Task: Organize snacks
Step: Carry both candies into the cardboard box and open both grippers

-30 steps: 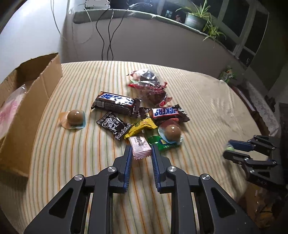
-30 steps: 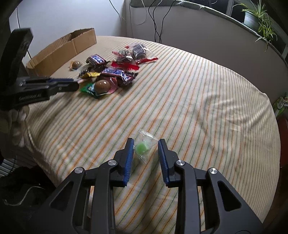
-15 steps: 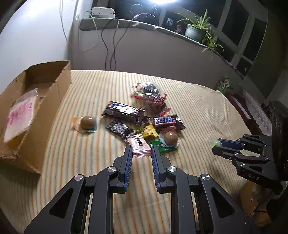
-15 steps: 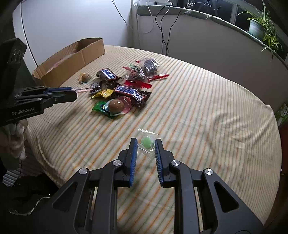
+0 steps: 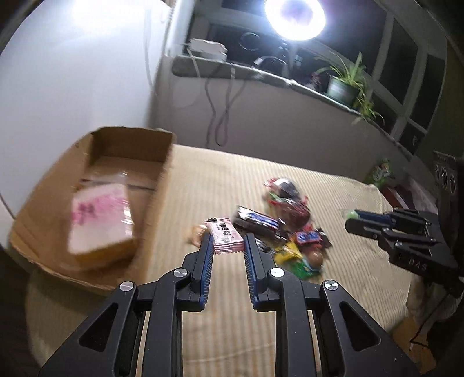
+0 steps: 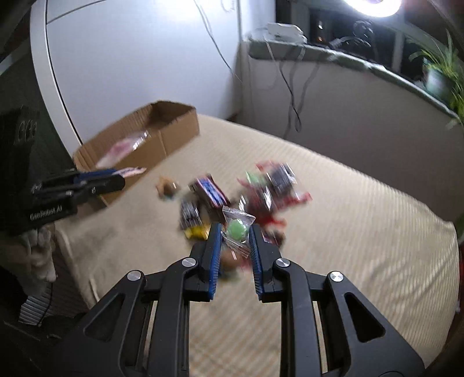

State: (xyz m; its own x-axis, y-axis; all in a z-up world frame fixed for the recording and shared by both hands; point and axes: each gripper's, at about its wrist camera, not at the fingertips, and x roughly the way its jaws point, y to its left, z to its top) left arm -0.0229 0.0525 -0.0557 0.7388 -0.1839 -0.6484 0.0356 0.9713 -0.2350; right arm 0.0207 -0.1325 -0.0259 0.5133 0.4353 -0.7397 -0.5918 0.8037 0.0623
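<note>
My left gripper is shut on a pink wrapped snack and holds it in the air, right of the open cardboard box. The box holds a pink-and-white packet. My right gripper is shut on a clear-wrapped green candy, lifted above the snack pile. The pile of chocolate bars, a yellow wrapper and round chocolates lies on the striped tablecloth. The right gripper also shows at the right of the left wrist view. The left gripper also shows at the left of the right wrist view.
A wall ledge with cables, a bright lamp and a potted plant runs behind the table. The box stands at the table's far left edge. A round chocolate lies apart from the pile near the box.
Both grippers have risen from the table with their snacks. The left one has swung left toward the box. The right one has moved over the pile. The views are motion-blurred.
</note>
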